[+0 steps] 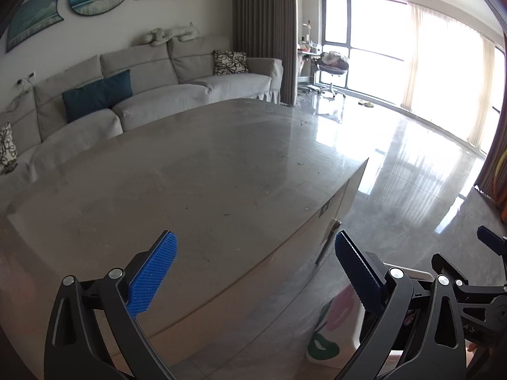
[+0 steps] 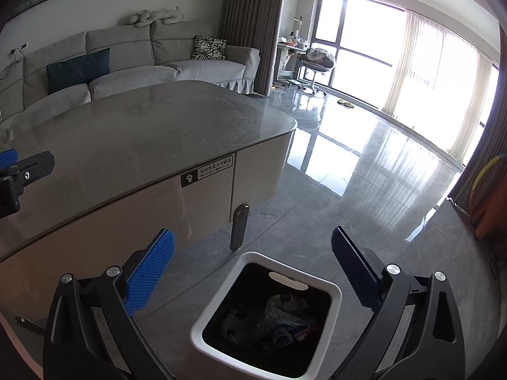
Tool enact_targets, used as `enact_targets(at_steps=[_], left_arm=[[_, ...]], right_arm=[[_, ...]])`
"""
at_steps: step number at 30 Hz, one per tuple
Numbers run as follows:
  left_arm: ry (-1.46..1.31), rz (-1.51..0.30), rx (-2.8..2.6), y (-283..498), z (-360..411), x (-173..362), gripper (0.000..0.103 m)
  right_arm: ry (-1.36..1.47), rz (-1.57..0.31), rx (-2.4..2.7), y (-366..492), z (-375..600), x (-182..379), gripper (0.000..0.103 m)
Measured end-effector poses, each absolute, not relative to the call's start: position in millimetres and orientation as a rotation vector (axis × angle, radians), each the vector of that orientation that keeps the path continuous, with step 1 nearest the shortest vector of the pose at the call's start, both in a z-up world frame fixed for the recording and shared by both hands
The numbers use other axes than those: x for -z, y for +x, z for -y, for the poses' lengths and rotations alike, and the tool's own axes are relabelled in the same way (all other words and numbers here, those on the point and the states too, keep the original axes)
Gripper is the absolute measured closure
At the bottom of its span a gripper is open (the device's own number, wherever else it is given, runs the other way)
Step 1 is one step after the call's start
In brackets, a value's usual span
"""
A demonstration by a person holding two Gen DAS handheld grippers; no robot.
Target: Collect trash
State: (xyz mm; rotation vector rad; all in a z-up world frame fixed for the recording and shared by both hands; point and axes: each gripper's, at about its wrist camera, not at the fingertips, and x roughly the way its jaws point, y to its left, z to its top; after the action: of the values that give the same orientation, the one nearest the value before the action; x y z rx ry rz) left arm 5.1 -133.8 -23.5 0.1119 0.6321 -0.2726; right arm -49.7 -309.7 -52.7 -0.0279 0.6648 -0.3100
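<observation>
A white trash bin (image 2: pixel 332 291) stands on the floor beside the table, with crumpled wrappers and plastic (image 2: pixel 279 319) inside it. My right gripper (image 2: pixel 253 243) is open and empty, held above the bin's mouth. My left gripper (image 1: pixel 256 247) is open and empty over the near corner of the grey table (image 1: pixel 190 171). The bin's patterned white side (image 1: pixel 332 326) shows below the table edge in the left wrist view. The left gripper's blue tip (image 2: pixel 8 158) shows at the left edge of the right wrist view, and part of the right gripper (image 1: pixel 469 272) shows at the right of the left wrist view.
The table (image 2: pixel 133 139) has drawers and a metal leg (image 2: pixel 239 224) on its side. A grey sofa (image 1: pixel 152 95) with cushions stands behind it. The glossy tiled floor (image 2: pixel 364 190) runs to curtained windows, with a chair (image 2: pixel 317 63) far back.
</observation>
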Motion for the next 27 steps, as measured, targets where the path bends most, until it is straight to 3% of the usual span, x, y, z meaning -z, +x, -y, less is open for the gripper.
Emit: enact_targets(at_steps=[27], left_arm=[[0.058, -0.618, -0.077, 90.6, -55.6, 8.5, 0.004]], right_arm=[[-0.068, -0.605, -0.012, 92.6, 124.0, 25.8, 0.005]])
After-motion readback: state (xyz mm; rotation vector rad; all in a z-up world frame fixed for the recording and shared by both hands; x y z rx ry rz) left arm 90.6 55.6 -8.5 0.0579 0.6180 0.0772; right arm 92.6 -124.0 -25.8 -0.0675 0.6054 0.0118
